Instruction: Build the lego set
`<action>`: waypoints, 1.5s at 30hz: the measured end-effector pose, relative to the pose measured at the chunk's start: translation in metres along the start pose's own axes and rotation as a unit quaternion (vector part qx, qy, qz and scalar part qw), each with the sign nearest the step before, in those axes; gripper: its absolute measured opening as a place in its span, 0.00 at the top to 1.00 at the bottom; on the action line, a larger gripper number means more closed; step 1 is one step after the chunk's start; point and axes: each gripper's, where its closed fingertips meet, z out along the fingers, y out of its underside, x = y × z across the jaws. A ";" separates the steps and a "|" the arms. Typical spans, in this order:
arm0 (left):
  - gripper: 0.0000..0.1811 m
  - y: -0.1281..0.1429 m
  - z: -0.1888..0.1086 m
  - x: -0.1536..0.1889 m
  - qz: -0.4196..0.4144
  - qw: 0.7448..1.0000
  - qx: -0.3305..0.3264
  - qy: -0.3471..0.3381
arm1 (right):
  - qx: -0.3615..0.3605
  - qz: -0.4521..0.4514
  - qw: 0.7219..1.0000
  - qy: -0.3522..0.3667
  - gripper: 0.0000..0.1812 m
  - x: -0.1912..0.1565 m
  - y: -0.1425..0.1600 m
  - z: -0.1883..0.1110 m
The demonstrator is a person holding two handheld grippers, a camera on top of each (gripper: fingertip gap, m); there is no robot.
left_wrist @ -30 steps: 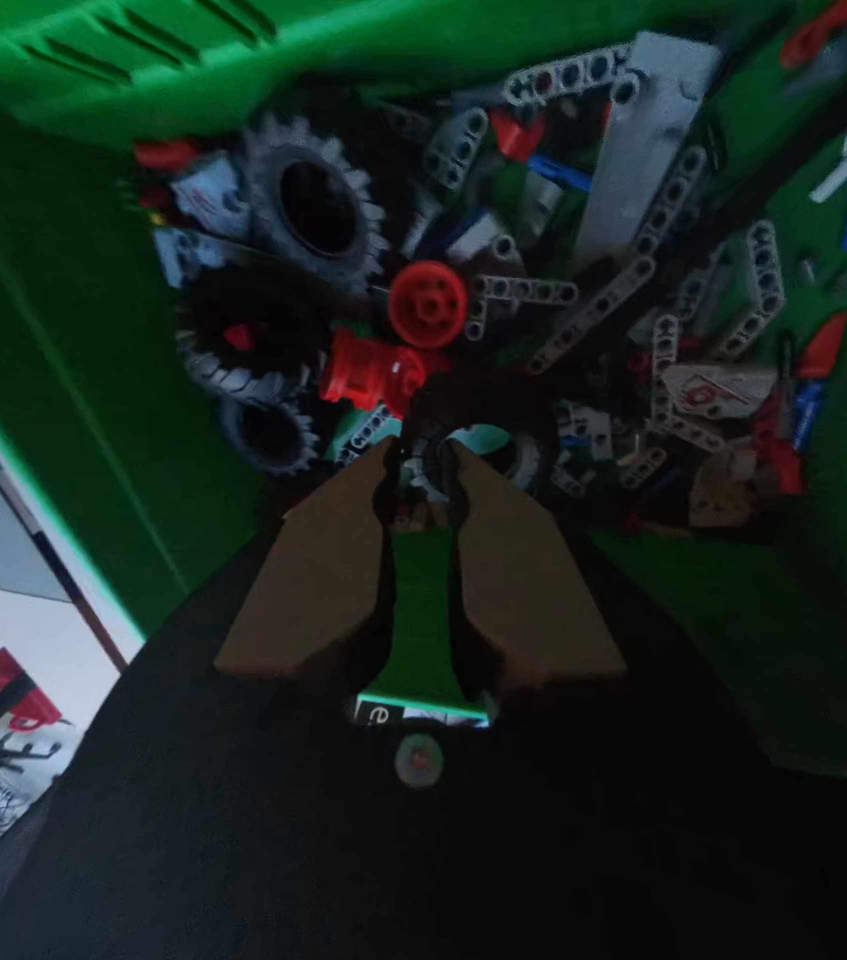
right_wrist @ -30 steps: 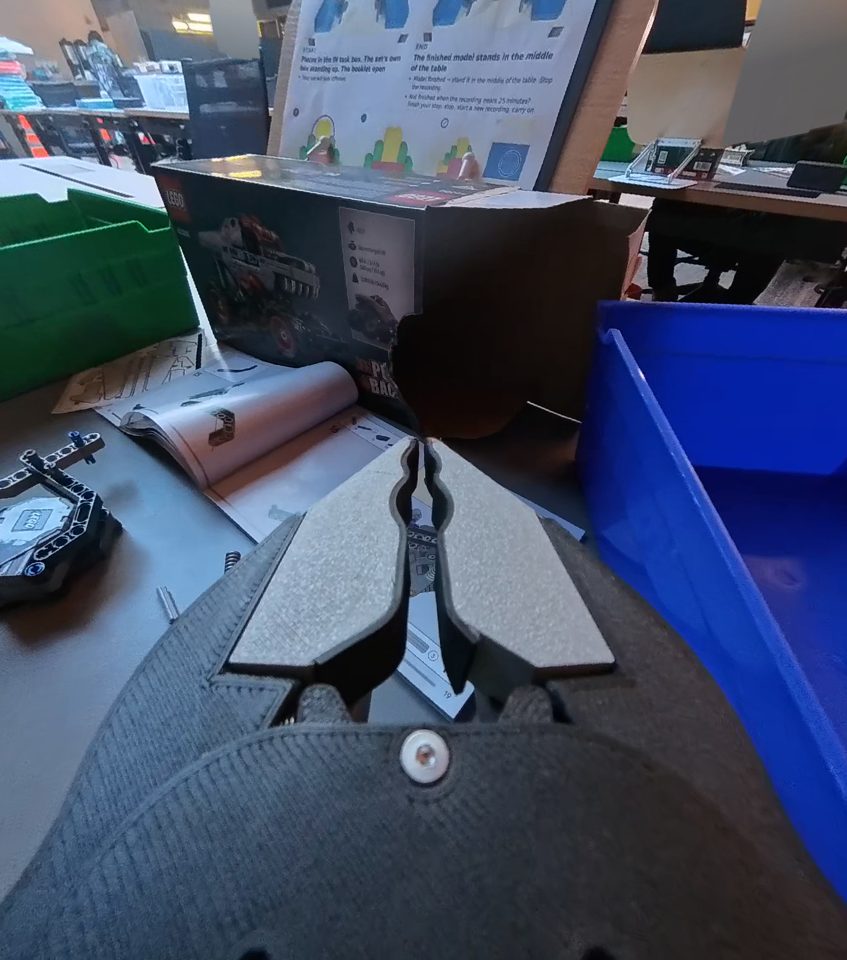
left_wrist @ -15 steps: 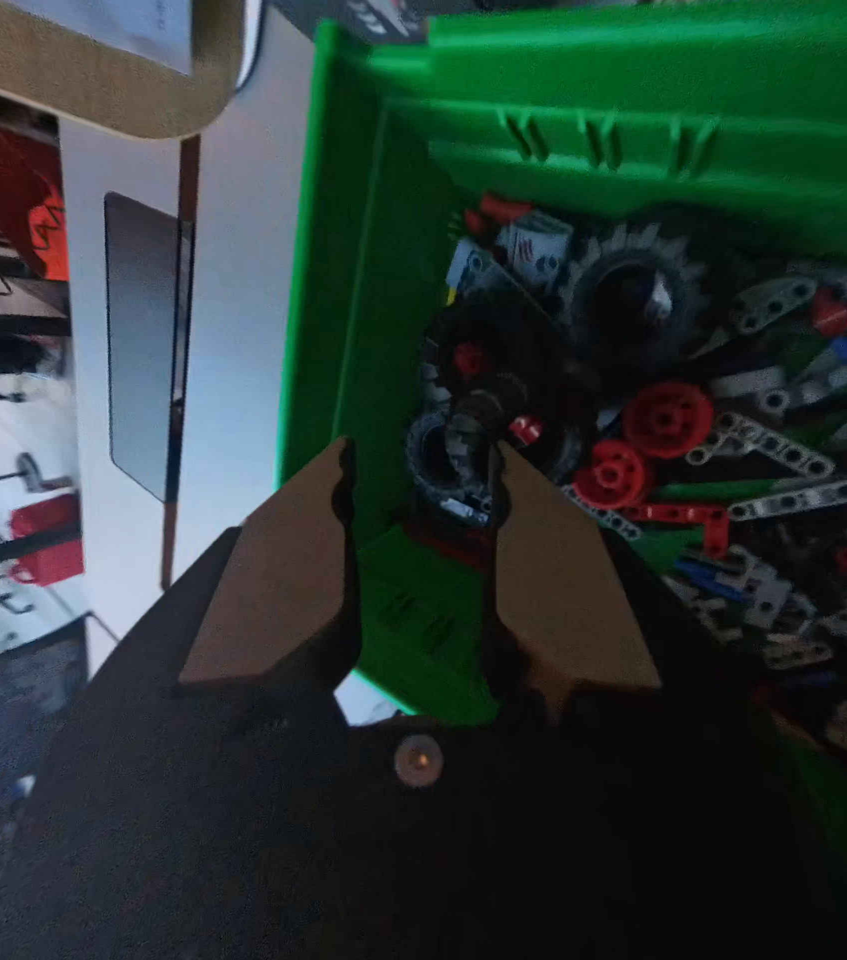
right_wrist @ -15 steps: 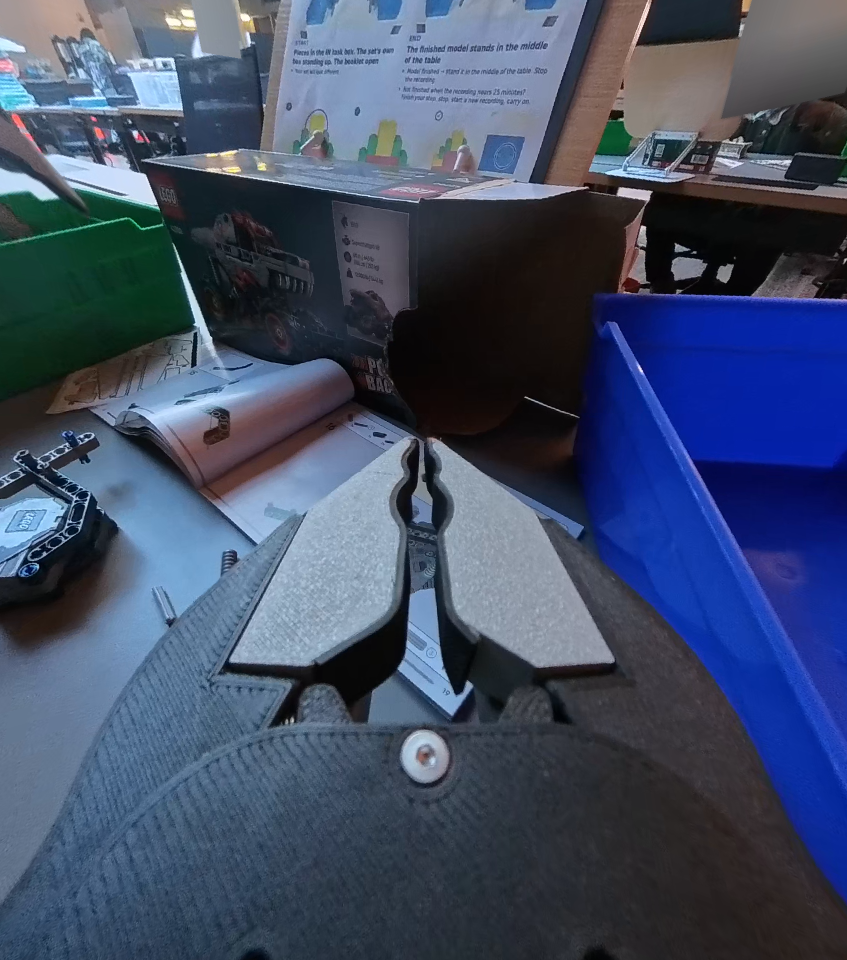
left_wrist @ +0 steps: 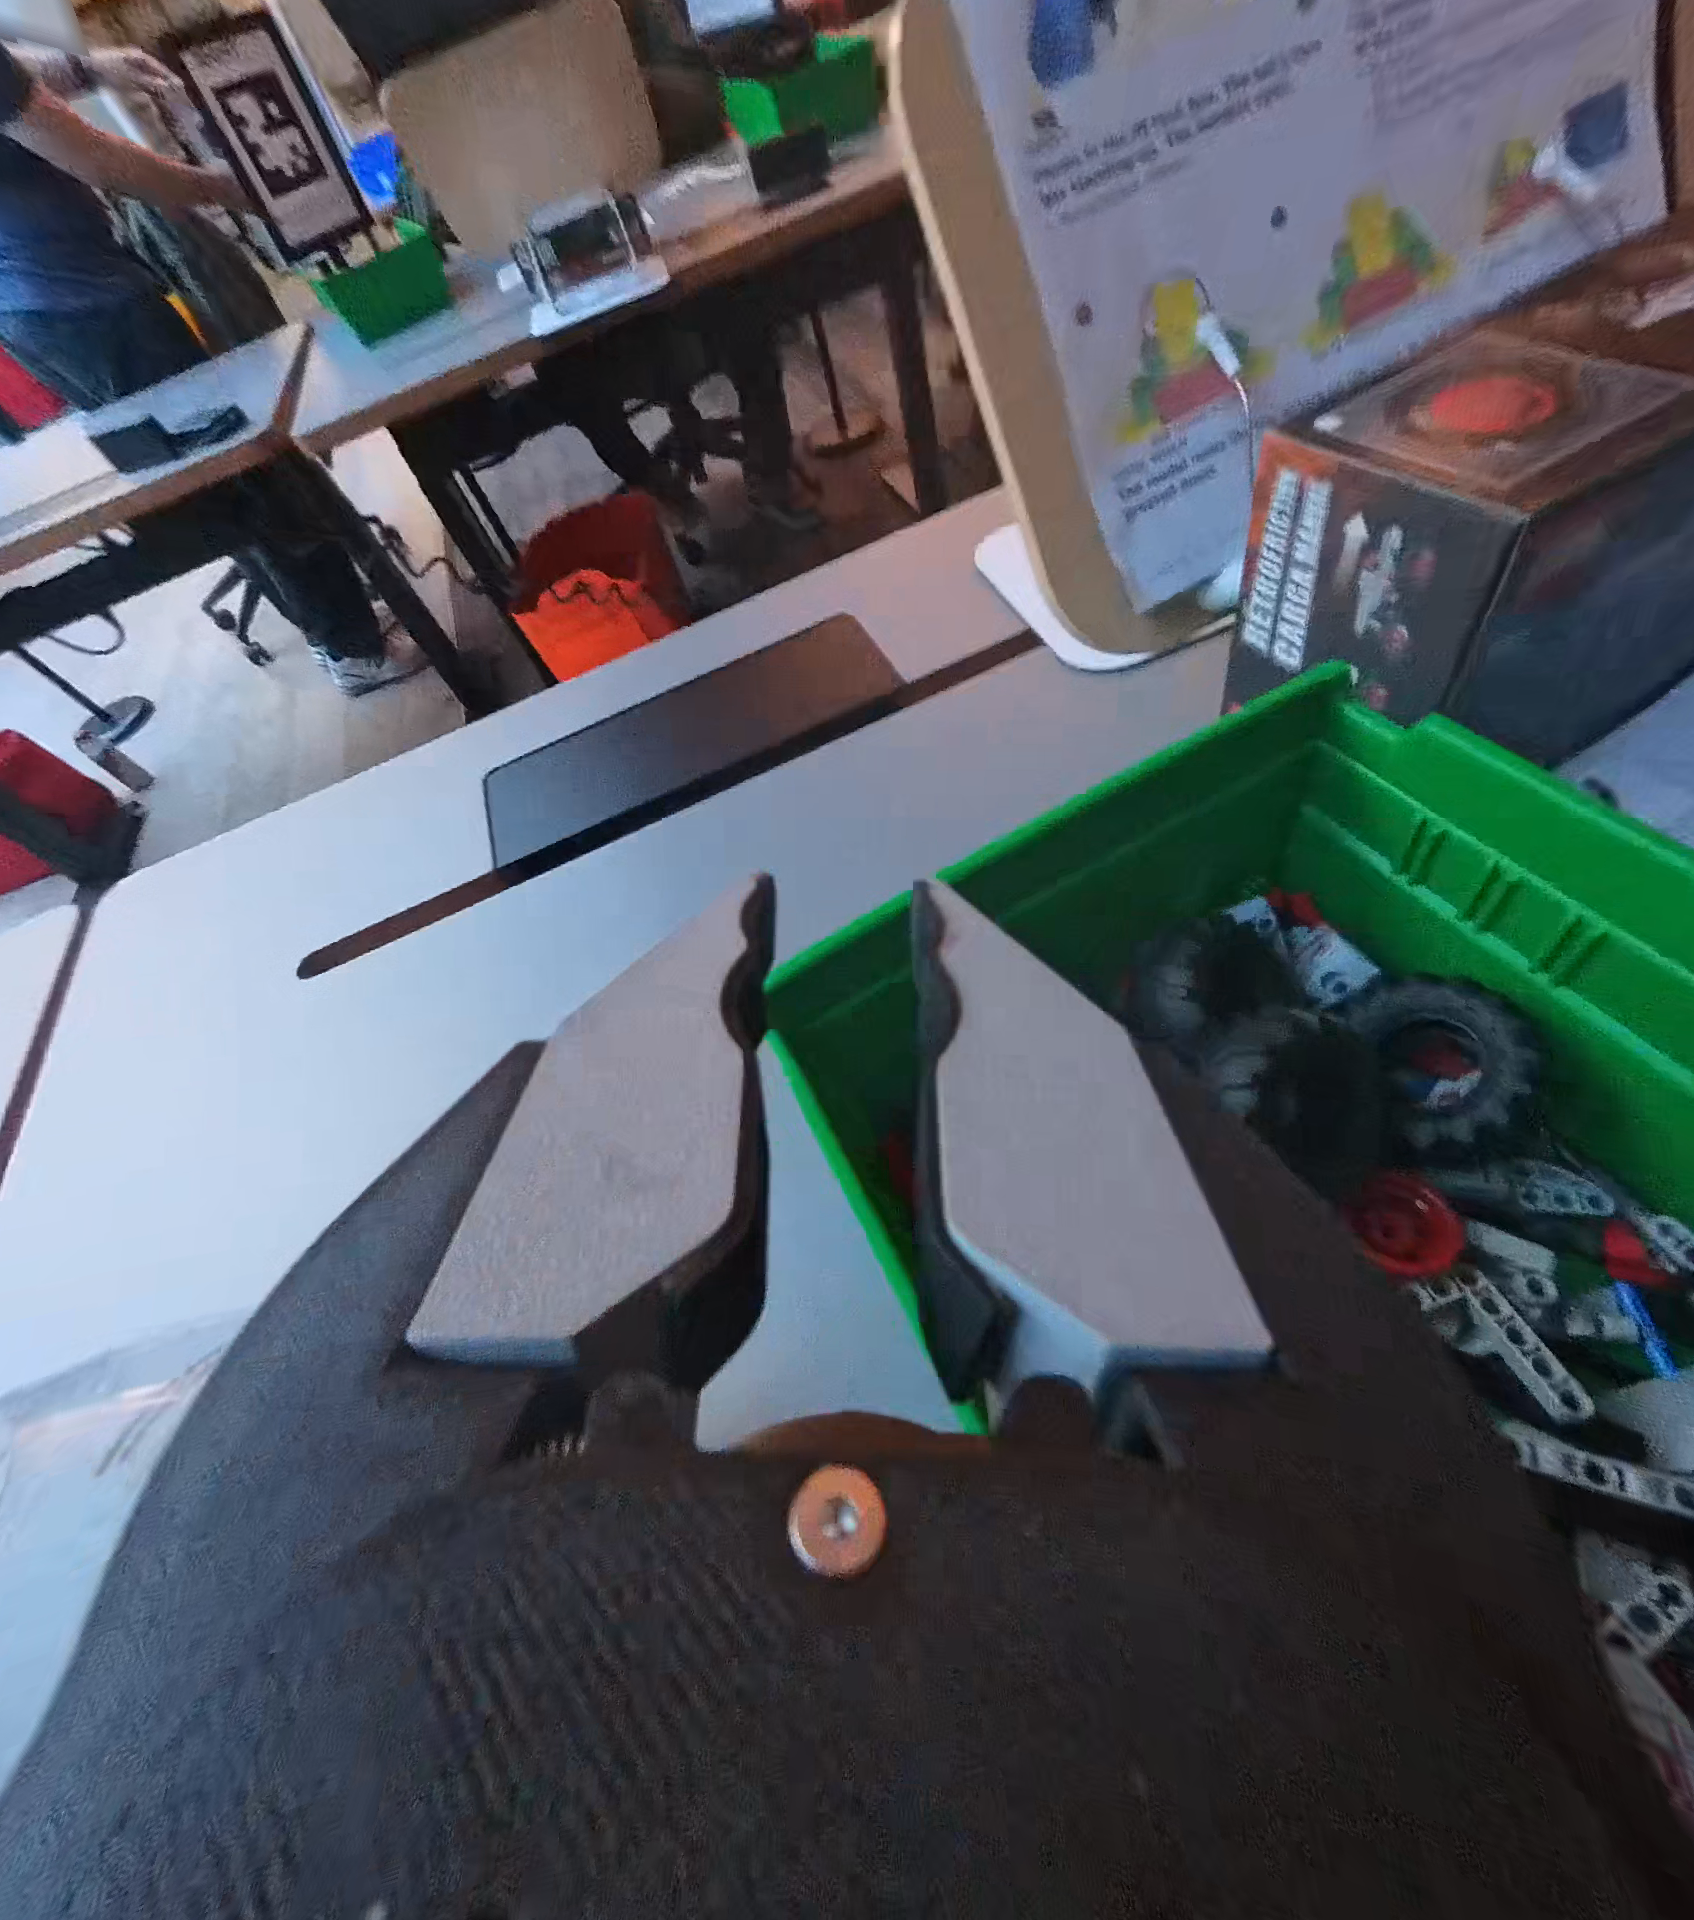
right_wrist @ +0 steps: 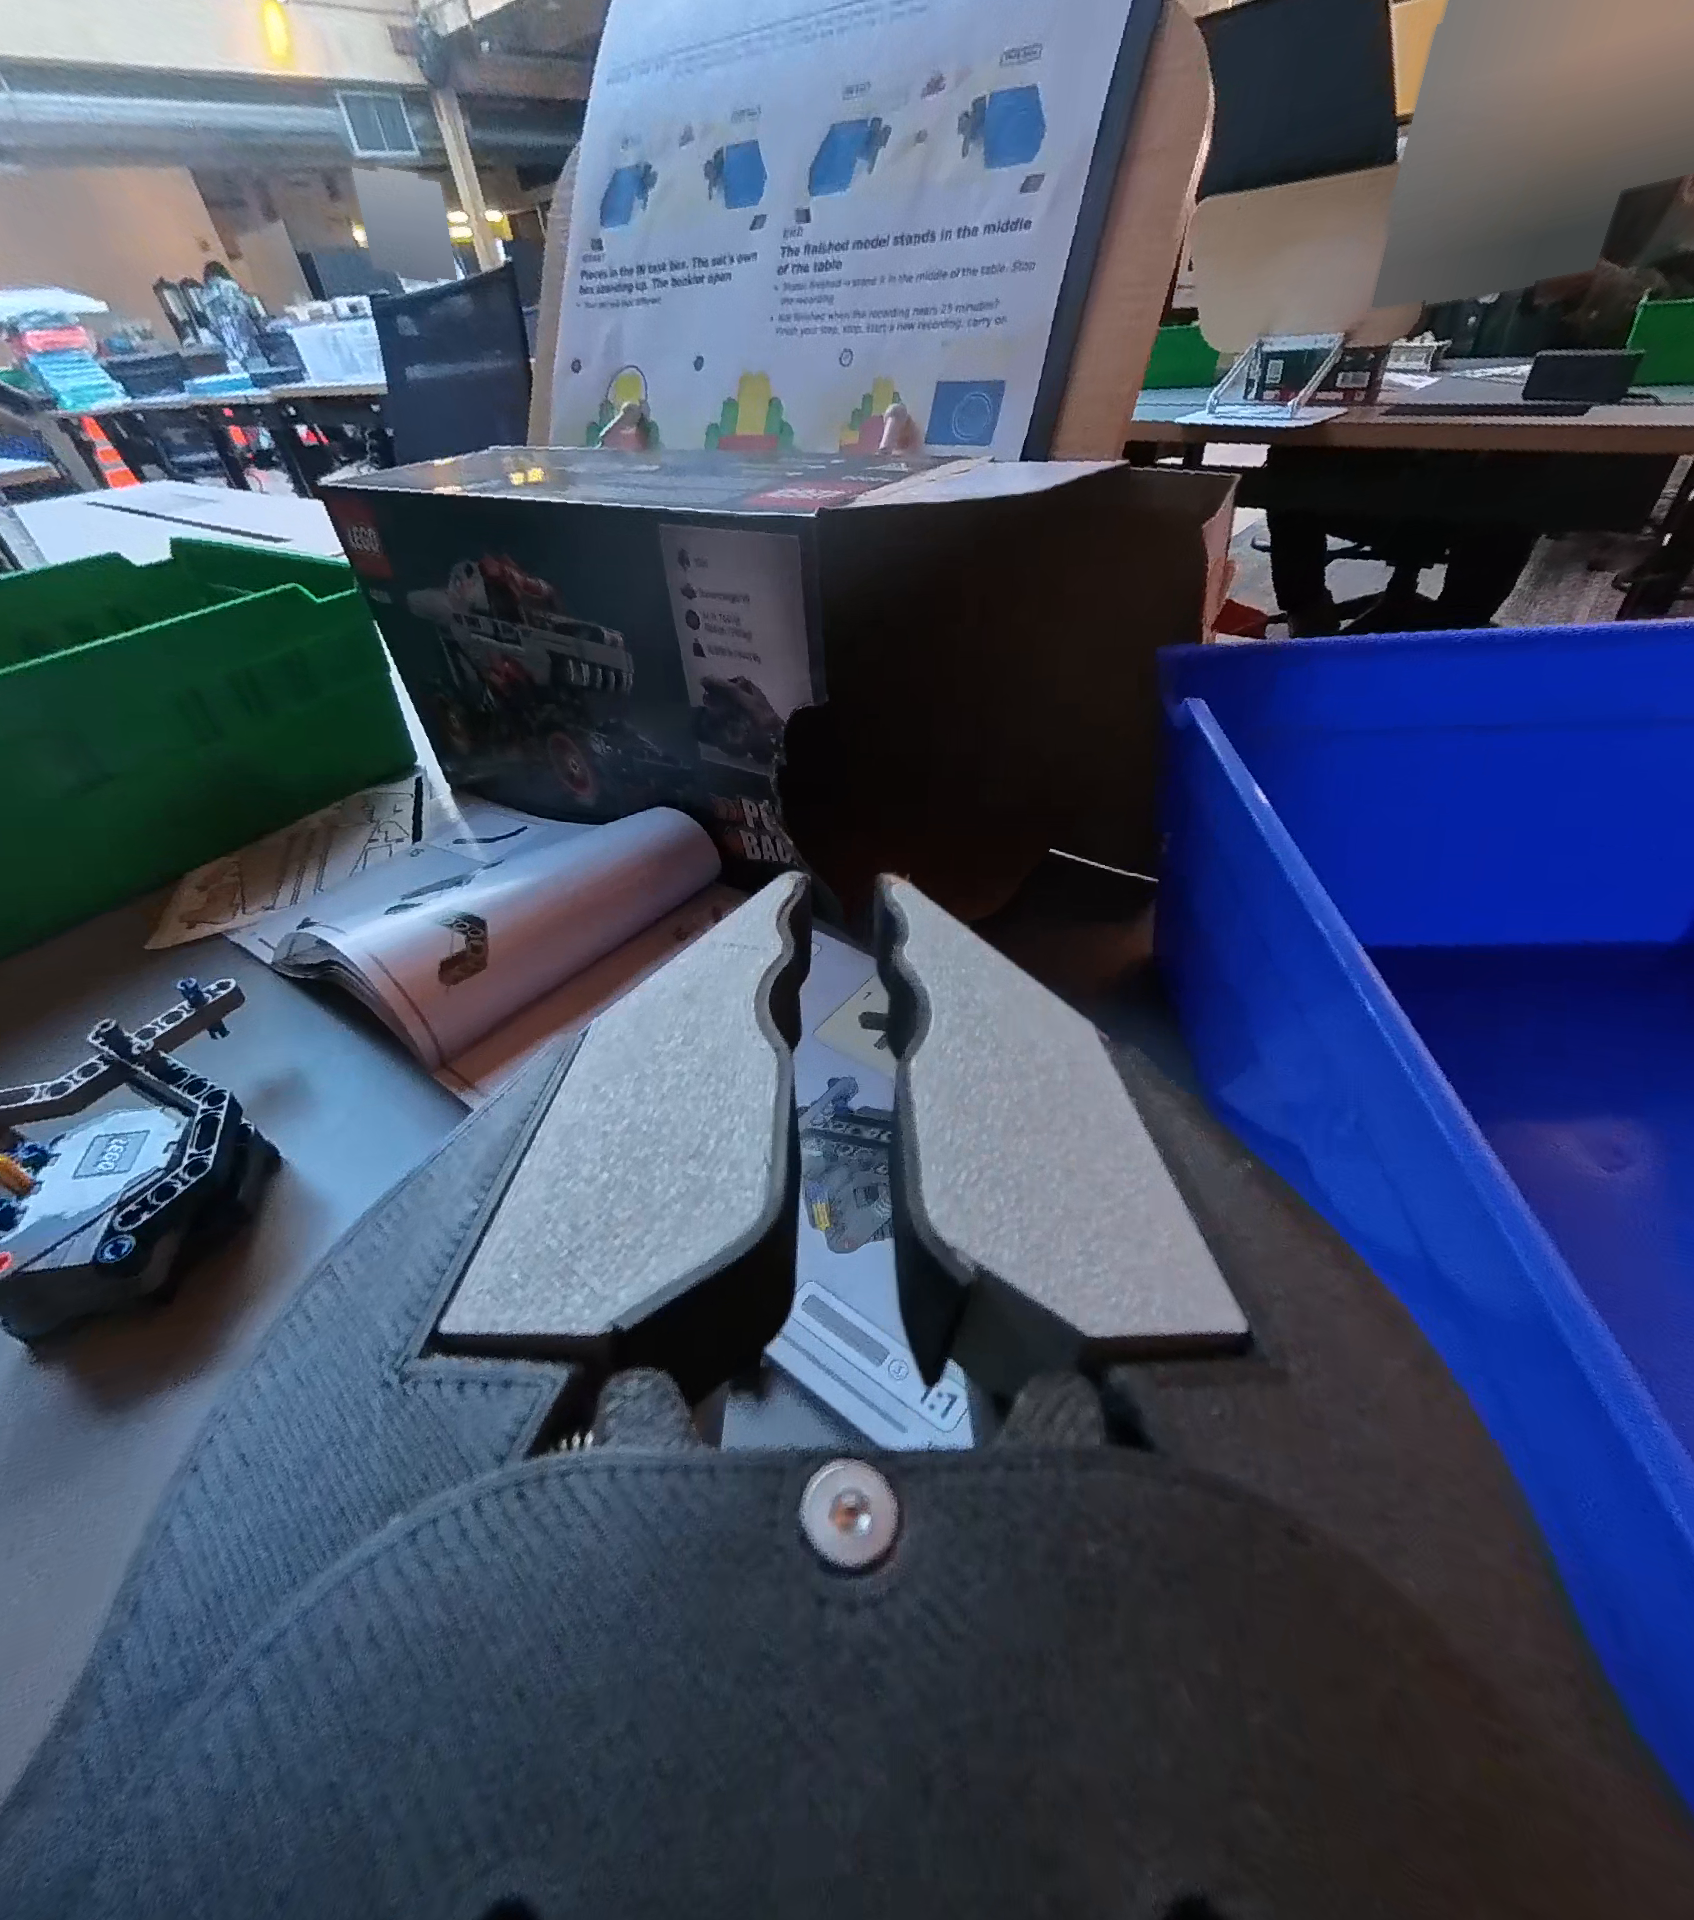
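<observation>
**Parts-fetching step: both grippers empty, left one poised at the bin corner**

The left gripper (left_wrist: 843,899) is hovering with its fingers spread and nothing between them, its tips lying over the near corner of the green parts bin (left_wrist: 1134,831). Just right of and beyond the right finger, inside the bin, the loose pieces are lying heaped: black knobby tyres (left_wrist: 1445,1049) closest to the corner, a red wheel hub (left_wrist: 1402,1231) nearer the camera, and grey perforated beams (left_wrist: 1508,1340) further right. To the left of the gripper the grey tabletop (left_wrist: 303,1039) is stretching away.

The right gripper (right_wrist: 841,904) is idling low above the table with its fingers parted by a narrow gap, gripping nothing. Directly beneath and ahead of its tips the open instruction booklet (right_wrist: 510,925) is lying; beyond that the set's black box (right_wrist: 614,644) is standing. Well to its left the partly built black chassis (right_wrist: 116,1174) is resting on the table; close on its right the blue bin (right_wrist: 1342,987) is sitting.

Judged from this layout, the build is at an early stage and a piece is being sought. The next move probably calls for tilting the left gripper down into the heap and singling out one element without snagging its neighbours.
</observation>
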 end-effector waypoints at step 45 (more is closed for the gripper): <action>0.92 0.009 -0.011 0.018 -0.176 0.960 0.109 0.188 | 0.023 -0.011 0.999 -0.039 0.80 -0.035 -0.012 0.006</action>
